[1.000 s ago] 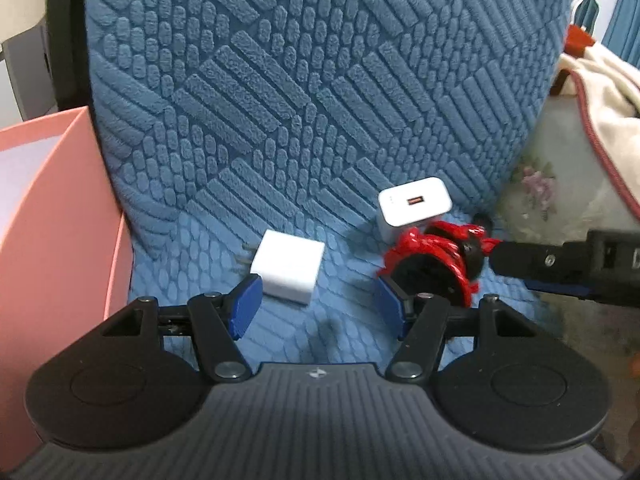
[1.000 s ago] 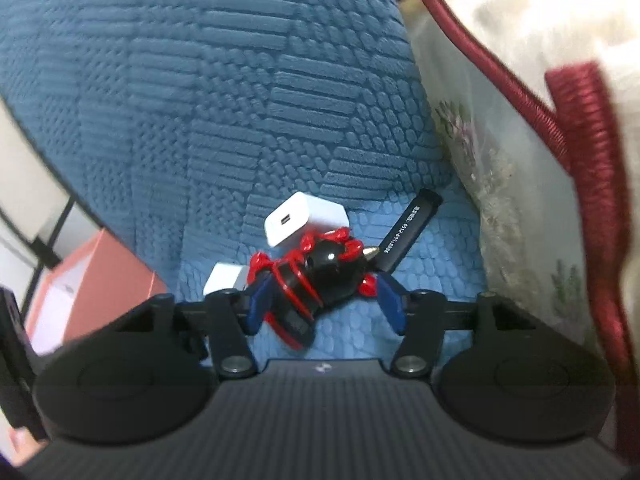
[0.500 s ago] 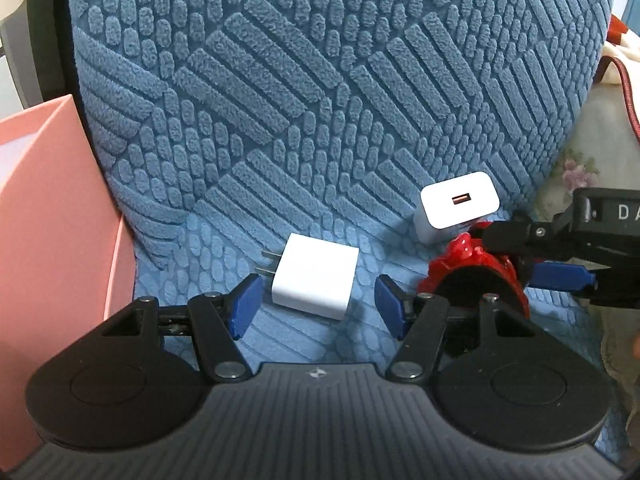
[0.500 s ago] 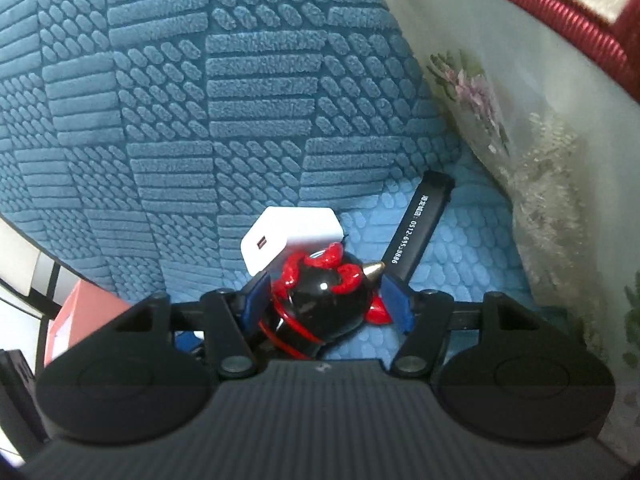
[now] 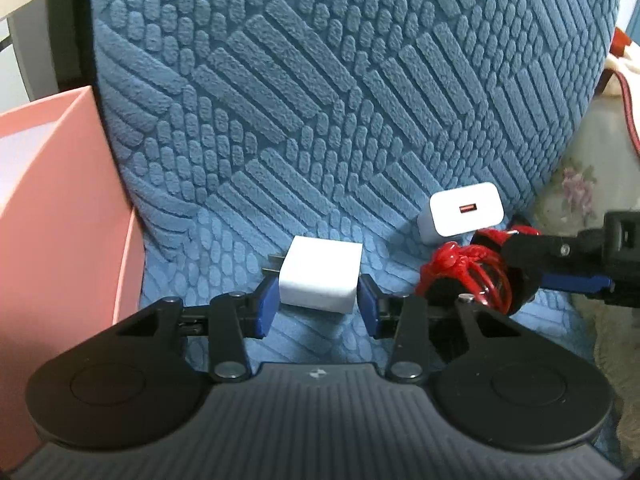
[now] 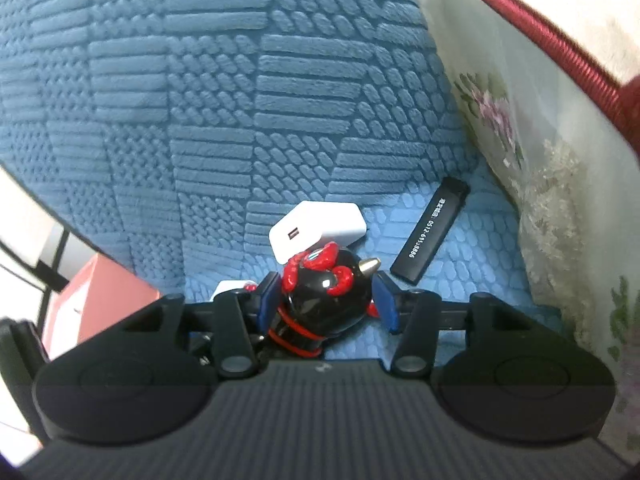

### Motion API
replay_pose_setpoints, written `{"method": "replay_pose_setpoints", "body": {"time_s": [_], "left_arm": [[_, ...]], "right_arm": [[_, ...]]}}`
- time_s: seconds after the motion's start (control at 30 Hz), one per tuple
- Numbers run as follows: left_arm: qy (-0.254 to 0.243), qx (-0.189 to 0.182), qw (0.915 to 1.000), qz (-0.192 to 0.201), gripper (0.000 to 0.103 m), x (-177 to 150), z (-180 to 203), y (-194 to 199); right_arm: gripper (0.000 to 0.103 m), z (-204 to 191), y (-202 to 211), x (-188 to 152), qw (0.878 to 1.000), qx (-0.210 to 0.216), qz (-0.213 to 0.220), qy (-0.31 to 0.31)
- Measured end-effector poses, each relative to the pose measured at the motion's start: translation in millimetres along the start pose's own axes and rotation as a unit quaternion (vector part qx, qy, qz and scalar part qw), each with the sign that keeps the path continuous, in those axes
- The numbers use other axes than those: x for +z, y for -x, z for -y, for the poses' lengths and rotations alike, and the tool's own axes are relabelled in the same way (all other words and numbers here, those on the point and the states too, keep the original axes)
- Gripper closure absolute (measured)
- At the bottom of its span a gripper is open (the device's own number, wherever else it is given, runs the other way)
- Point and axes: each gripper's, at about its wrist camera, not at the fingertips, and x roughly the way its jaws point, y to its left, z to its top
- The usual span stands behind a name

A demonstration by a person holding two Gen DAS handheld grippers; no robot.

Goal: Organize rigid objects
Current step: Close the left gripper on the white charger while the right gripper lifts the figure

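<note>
On the blue textured seat, my left gripper (image 5: 318, 306) is shut on a small white plug adapter (image 5: 320, 277), prongs pointing left. My right gripper (image 6: 326, 300) is shut on a black and red toy figure (image 6: 324, 304); the figure also shows in the left wrist view (image 5: 468, 280), with the right gripper's blue fingers (image 5: 576, 282) on it. A second white USB charger (image 5: 460, 212) lies just behind the figure and shows in the right wrist view (image 6: 318, 230). A black lighter with white print (image 6: 430, 230) lies on the seat to the right.
A pink box (image 5: 52, 208) stands against the seat's left edge and shows in the right wrist view (image 6: 100, 296). The blue backrest (image 5: 340, 80) rises behind the objects. A floral fabric (image 6: 560, 180) with red piping borders the right side.
My left gripper moved forward and closed on the white plug adapter. My right gripper narrowed around the toy figure, which now sits between its pads.
</note>
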Motion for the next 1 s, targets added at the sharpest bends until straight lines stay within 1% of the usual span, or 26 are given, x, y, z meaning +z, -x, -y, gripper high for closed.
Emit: {"method": "replay_pose_setpoints", "body": {"time_s": [0.2,0.37,0.47,0.5,0.53,0.57,0.63,0.7,0.8,0.9,0.97,1.0], "left_arm": [[0.009,-0.006,0.9999,-0.004,0.055,-10,5,18],[0.013,-0.009,0.9999,-0.004,0.055,-21,11,29],[0.015,-0.012,0.9998,-0.005,0.056,-27,12,37],[0.016,-0.013,0.9998,-0.005,0.056,-29,11,41],[0.018,-0.014,0.9997,-0.005,0.056,-31,10,43],[0.018,-0.015,0.9997,-0.005,0.056,-32,10,44],[0.015,-0.016,0.9997,-0.007,0.056,-35,9,47],[0.014,-0.017,0.9997,-0.008,0.056,-37,8,49],[0.015,-0.018,0.9997,-0.01,0.056,-39,6,49],[0.016,-0.015,0.9996,-0.015,0.056,-41,6,48],[0.017,-0.016,0.9995,-0.02,0.056,-42,6,46],[0.016,-0.016,0.9995,-0.021,0.056,-43,7,44]], "right_arm": [[0.05,-23,19,-5,0.997,-0.028,0.012,0.074],[0.05,-36,41,-14,0.99,-0.054,0.014,0.133],[0.052,-44,49,-22,0.982,-0.079,0.008,0.174],[0.068,-47,51,-27,0.978,-0.093,0.005,0.188],[0.076,-50,52,-30,0.975,-0.1,0.004,0.2],[0.076,-52,54,-34,0.972,-0.107,0.004,0.209],[0.074,-58,56,-40,0.965,-0.118,0.006,0.233],[0.074,-61,52,-44,0.963,-0.116,0.003,0.244],[0.074,-58,52,-42,0.97,-0.093,-0.006,0.226],[0.073,-54,53,-39,0.976,-0.072,-0.001,0.205],[0.065,-51,51,-36,0.979,-0.068,0.001,0.192],[0.055,-48,48,-34,0.98,-0.067,-0.001,0.186]]}}
